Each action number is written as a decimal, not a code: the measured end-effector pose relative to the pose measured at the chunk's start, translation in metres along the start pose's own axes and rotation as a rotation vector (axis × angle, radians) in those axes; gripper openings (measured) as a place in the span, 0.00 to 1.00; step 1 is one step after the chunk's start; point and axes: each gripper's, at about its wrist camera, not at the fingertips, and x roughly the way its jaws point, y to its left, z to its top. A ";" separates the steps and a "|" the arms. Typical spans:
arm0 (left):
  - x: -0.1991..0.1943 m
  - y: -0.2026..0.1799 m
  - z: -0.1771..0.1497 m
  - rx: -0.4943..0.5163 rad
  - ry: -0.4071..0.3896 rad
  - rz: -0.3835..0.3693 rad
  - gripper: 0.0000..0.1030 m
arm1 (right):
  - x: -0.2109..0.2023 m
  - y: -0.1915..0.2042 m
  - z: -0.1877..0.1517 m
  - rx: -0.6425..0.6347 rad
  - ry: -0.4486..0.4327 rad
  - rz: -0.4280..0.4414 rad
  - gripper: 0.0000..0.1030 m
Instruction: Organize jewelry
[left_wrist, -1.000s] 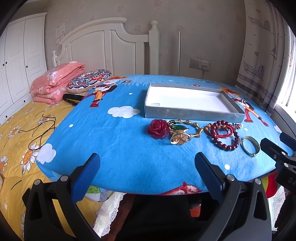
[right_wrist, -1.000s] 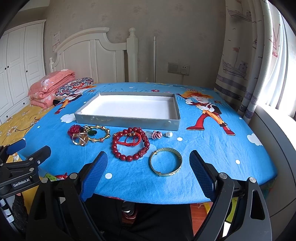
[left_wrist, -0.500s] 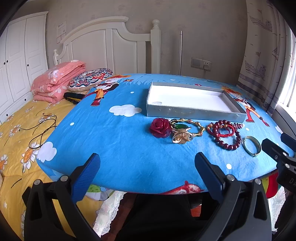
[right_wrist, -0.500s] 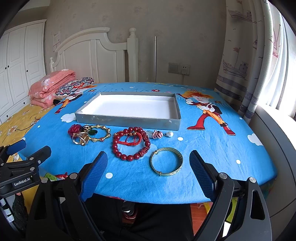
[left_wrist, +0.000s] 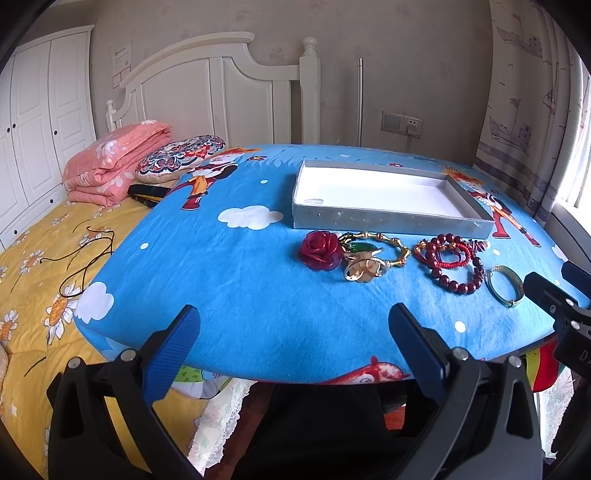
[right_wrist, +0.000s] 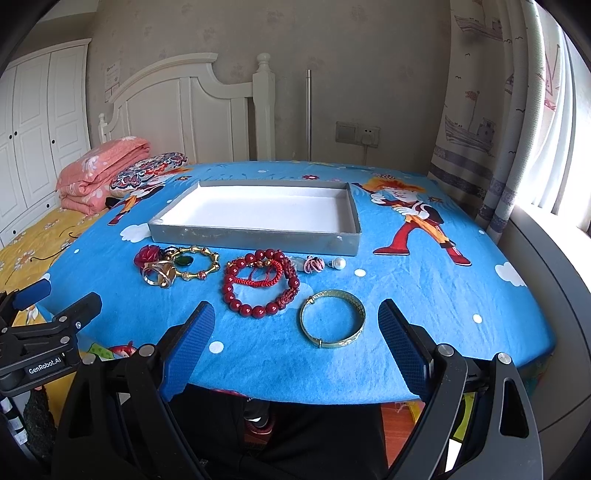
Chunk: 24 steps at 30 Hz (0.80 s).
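Note:
A grey tray (right_wrist: 255, 238) (left_wrist: 388, 221) with a white inside stands on the blue tablecloth, nothing in it. In front of it lie a red rose brooch (left_wrist: 320, 250) (right_wrist: 147, 254), a gold bead bracelet (right_wrist: 201, 264) (left_wrist: 388, 248), a gold ring piece (left_wrist: 364, 271) (right_wrist: 159, 275), red bead bracelets (right_wrist: 260, 282) (left_wrist: 452, 260), a small pink piece (right_wrist: 314, 264), a pearl (right_wrist: 339, 263) and a gold bangle (right_wrist: 332, 324) (left_wrist: 506, 284). My left gripper (left_wrist: 295, 343) is open and empty at the table's near edge. My right gripper (right_wrist: 297, 345) is open and empty just short of the bangle.
The round table (right_wrist: 443, 295) has a blue cartoon cloth. A bed with a yellow sheet (left_wrist: 37, 266), a pink folded quilt (left_wrist: 114, 166) and a patterned cushion (left_wrist: 181, 157) lies to the left. Curtains and a window sill (right_wrist: 535, 221) are on the right.
Both grippers have edged slightly forward and upward towards the table. Nothing on the table has moved.

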 end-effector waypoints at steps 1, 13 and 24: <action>0.001 0.000 0.000 0.000 0.002 0.001 0.96 | 0.001 -0.001 0.000 0.002 0.000 -0.003 0.82; 0.010 0.001 -0.001 0.002 0.016 0.000 0.96 | 0.013 -0.017 -0.001 0.026 0.010 -0.016 0.82; 0.033 0.009 0.002 -0.022 0.039 0.009 0.96 | 0.038 -0.043 -0.008 0.081 0.025 -0.042 0.68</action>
